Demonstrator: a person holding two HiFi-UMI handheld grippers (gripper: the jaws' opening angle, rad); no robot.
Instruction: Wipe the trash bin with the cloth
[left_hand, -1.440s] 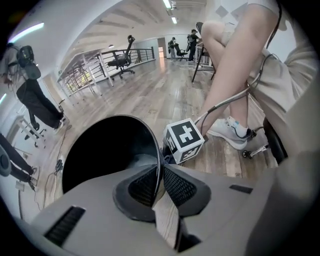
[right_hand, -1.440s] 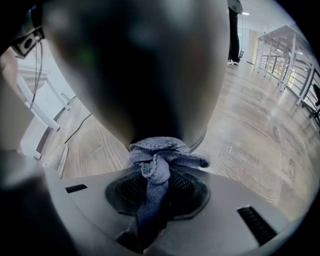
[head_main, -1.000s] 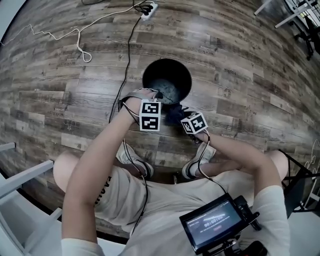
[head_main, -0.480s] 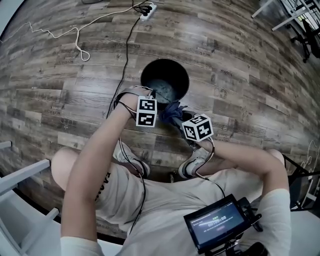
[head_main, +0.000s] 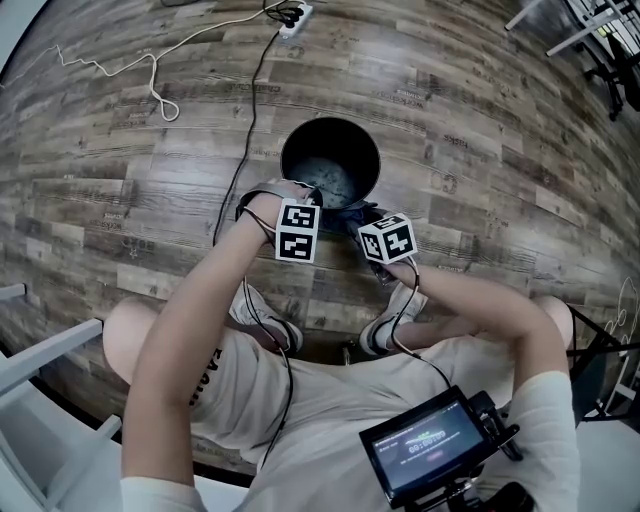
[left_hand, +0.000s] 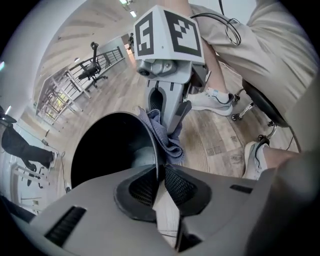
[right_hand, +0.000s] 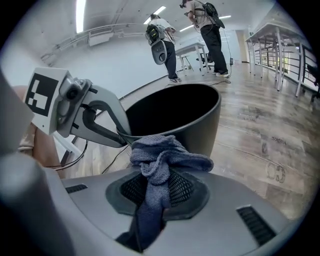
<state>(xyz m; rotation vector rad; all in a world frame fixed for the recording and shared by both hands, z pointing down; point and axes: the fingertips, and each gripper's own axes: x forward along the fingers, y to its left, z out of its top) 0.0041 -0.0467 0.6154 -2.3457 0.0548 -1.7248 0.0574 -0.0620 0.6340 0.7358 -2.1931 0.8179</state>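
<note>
Trash bin (head_main: 331, 122), black and round, stands on a wood-plank floor (head_main: 500, 150) at a person's feet. Left gripper (left_hand: 159, 175) jaws have just been closing and pinch the bin's near rim between them. Right gripper (right_hand: 154, 187) jaws clamp a bunched blue-grey cloth (right_hand: 165, 155), held just beside the rim's outer side.

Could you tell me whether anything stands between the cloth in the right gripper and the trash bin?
Nothing visible does: the cloth in the right gripper directly faces the outer wall of the trash bin.
</note>
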